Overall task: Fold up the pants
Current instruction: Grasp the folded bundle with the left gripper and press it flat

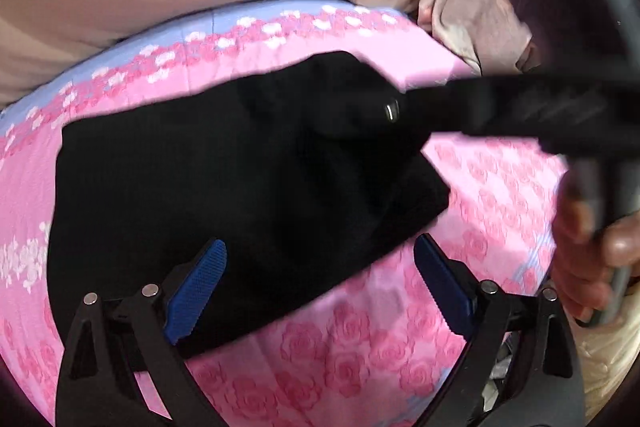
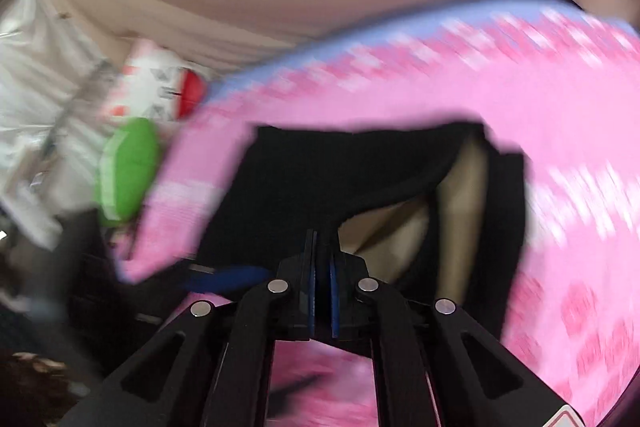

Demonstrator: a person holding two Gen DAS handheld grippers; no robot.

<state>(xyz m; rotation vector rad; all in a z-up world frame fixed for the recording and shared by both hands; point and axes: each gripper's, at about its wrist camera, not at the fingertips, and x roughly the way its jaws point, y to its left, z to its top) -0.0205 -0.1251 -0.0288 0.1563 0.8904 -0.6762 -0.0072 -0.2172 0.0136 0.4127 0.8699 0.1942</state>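
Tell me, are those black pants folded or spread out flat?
Folded: the black pants lie as a compact doubled bundle on the pink bedsheet, no legs stretched out.

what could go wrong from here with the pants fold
The right gripper looks shut on an edge of the black pants; pulling may drag the folded stack out of shape. The left gripper is open and holds nothing, so the pants could slide on the pink bedsheet.
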